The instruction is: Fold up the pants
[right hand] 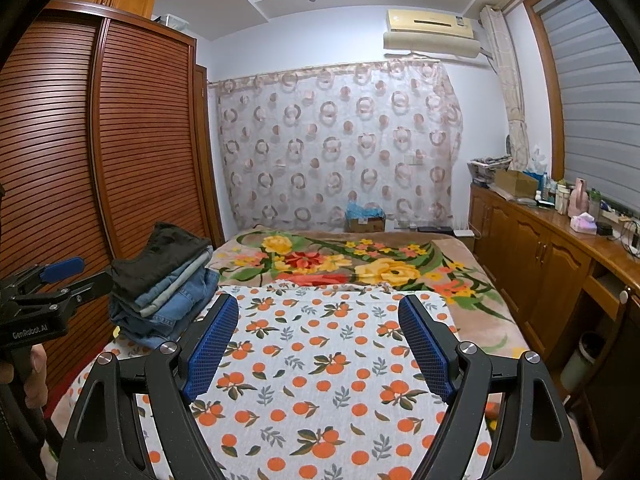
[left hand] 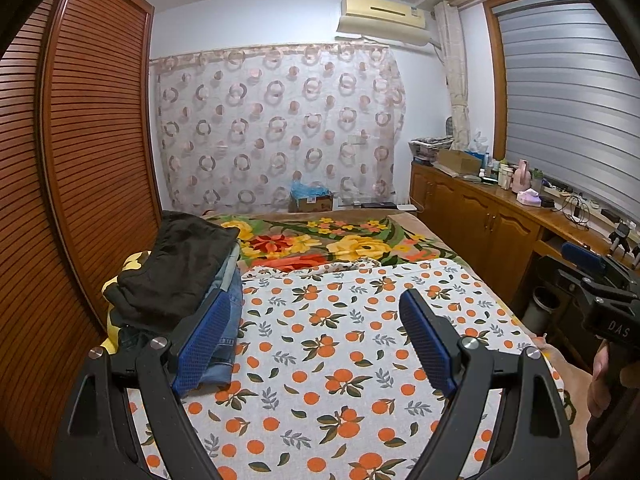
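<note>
A stack of folded pants (left hand: 176, 276) lies on the bed's left side, a black pair on top and blue jeans under it; it also shows in the right wrist view (right hand: 164, 284). My left gripper (left hand: 316, 340) is open and empty above the orange-print sheet (left hand: 340, 360), its left finger just beside the stack. My right gripper (right hand: 320, 344) is open and empty over the same sheet (right hand: 312, 360), to the right of the stack. Each gripper shows at the edge of the other's view: the right gripper (left hand: 600, 280) and the left gripper (right hand: 48, 284).
A slatted wooden wardrobe (left hand: 80, 160) stands along the bed's left side. A floral blanket (right hand: 360, 260) covers the far half of the bed. A wooden cabinet (right hand: 560, 248) with bottles and boxes runs along the right wall. A patterned curtain (left hand: 276, 124) hangs behind the bed.
</note>
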`<state>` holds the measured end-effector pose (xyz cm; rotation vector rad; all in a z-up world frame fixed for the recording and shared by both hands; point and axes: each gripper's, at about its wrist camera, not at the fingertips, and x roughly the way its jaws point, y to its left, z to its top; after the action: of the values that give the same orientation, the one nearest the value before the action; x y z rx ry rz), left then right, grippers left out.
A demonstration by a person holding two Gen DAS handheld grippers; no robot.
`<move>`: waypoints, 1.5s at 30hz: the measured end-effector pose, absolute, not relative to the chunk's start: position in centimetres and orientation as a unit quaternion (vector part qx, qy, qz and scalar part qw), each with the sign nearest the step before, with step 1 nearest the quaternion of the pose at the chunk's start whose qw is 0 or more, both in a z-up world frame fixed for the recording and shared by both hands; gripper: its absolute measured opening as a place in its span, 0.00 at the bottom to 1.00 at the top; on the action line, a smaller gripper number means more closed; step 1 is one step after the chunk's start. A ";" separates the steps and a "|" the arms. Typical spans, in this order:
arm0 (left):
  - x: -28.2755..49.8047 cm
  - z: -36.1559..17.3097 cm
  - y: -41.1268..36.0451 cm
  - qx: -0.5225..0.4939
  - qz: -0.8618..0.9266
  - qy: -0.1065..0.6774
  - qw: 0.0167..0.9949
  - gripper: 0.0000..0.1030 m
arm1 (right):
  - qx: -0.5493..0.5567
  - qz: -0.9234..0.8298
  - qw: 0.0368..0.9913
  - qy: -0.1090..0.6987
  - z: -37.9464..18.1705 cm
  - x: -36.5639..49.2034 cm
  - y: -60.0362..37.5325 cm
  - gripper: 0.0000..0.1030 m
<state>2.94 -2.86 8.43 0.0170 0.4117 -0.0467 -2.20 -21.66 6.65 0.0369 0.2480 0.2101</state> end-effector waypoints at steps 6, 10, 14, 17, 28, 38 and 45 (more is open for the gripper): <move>3.0 8.3 -2.3 0.007 -0.020 0.203 0.979 0.84 | 0.019 0.105 0.987 0.123 6.6 -2.2 -21.7 0.81; 3.0 8.3 -2.3 0.007 -0.020 0.203 0.979 0.84 | 0.019 0.105 0.987 0.123 6.7 -2.3 -21.8 0.81; 3.0 8.2 -2.2 0.008 -0.021 0.203 0.979 0.84 | 0.019 0.105 0.987 0.123 6.6 -2.2 -21.9 0.81; 3.0 8.2 -2.2 0.008 -0.021 0.203 0.979 0.84 | 0.019 0.104 0.987 0.123 6.6 -2.3 -21.9 0.81; 3.0 8.2 -2.2 0.008 -0.021 0.203 0.979 0.84 | 0.019 0.105 0.987 0.123 6.6 -2.3 -21.9 0.81; 3.0 8.2 -2.2 0.008 -0.021 0.202 0.979 0.84 | 0.018 0.104 0.987 0.123 6.5 -2.3 -21.8 0.81; 3.0 8.2 -2.3 0.008 -0.021 0.202 0.979 0.84 | 0.019 0.104 0.987 0.123 6.4 -2.2 -21.9 0.81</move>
<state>2.95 -2.33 8.20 0.0165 0.4073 -0.0421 -2.25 -21.91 6.41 0.0386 0.2470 0.2079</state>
